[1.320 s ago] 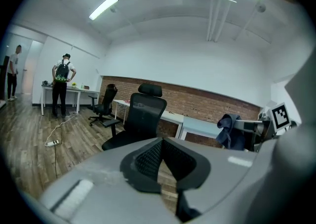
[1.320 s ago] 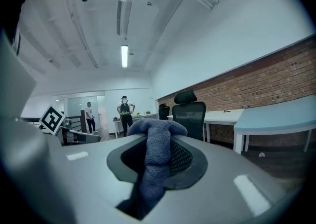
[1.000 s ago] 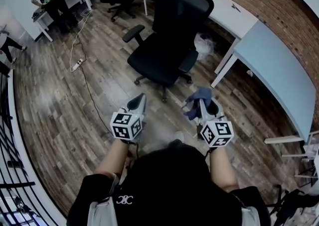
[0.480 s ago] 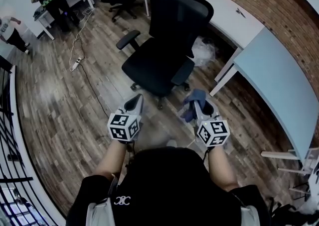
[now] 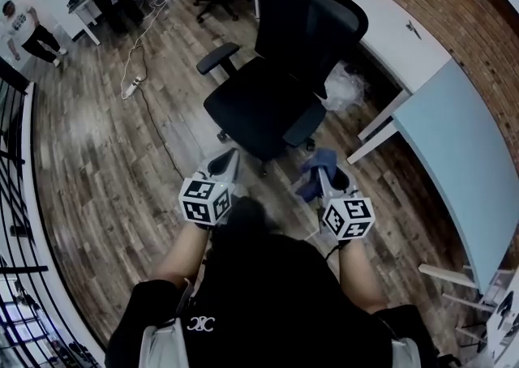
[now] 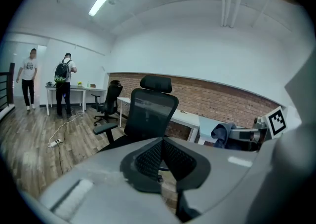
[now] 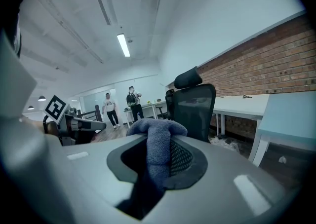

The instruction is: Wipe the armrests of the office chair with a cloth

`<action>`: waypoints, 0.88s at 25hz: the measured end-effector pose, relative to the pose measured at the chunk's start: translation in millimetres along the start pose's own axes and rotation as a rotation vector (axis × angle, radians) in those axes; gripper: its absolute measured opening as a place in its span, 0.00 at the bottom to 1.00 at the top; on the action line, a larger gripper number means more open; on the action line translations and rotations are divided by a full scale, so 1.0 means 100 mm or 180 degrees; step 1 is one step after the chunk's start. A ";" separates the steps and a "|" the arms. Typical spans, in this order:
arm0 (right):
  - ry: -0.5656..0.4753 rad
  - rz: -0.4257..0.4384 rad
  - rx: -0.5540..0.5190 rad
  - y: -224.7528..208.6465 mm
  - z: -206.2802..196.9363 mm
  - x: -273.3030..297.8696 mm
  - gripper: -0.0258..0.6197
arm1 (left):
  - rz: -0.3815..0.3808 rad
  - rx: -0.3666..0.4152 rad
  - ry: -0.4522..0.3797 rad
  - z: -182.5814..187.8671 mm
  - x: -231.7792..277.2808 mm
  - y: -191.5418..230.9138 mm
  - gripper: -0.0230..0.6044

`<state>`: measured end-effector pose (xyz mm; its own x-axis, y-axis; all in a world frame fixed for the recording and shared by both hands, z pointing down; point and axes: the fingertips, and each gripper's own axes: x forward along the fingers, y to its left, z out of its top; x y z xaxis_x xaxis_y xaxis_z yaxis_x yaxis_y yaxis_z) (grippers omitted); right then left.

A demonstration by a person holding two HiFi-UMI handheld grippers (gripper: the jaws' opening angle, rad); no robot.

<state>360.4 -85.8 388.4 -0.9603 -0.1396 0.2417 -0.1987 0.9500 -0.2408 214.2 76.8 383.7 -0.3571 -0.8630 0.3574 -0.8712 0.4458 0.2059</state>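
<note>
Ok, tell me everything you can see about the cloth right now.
The cloth is blue-grey and looks soft and fleecy, bunched into a thick fold. The right tool is shut on it: the fold stands clamped between the jaws, its rounded top bulging above them and a strip running down between the pads. From the head view it is a small blue bundle at the tool's tip, held in the air just short of the black office chair, apparently touching nothing else.
</note>
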 end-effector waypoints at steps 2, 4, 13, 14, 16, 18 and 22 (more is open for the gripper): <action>0.0037 -0.0014 -0.0026 -0.05 0.01 0.08 0.16 | -0.0012 0.0000 0.0009 0.01 0.10 0.04 0.05; 0.0070 -0.0052 -0.0036 -0.12 0.02 0.18 0.16 | -0.0042 -0.0012 0.0018 0.03 0.21 0.10 0.05; 0.0264 -0.0199 -0.0024 -0.36 0.08 0.77 0.16 | -0.0152 -0.0070 0.0068 0.31 0.77 0.52 0.05; 0.0287 -0.0212 -0.0022 -0.38 0.09 0.85 0.16 | -0.0155 -0.0095 0.0087 0.32 0.83 0.59 0.05; 0.0335 -0.0251 0.0008 -0.41 0.07 0.97 0.16 | -0.0176 -0.0134 0.0158 0.30 0.95 0.69 0.05; 0.0389 -0.0310 0.0046 -0.45 0.04 1.07 0.16 | -0.0224 -0.0152 0.0214 0.28 1.05 0.77 0.05; 0.0504 -0.0394 0.0069 -0.43 0.02 1.34 0.16 | -0.0304 -0.0189 0.0239 0.39 1.18 1.03 0.05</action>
<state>239.6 -145.5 429.3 -0.8858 -0.2077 0.4151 -0.3192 0.9218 -0.2199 69.1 11.7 412.0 -0.2455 -0.8829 0.4002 -0.8777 0.3777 0.2950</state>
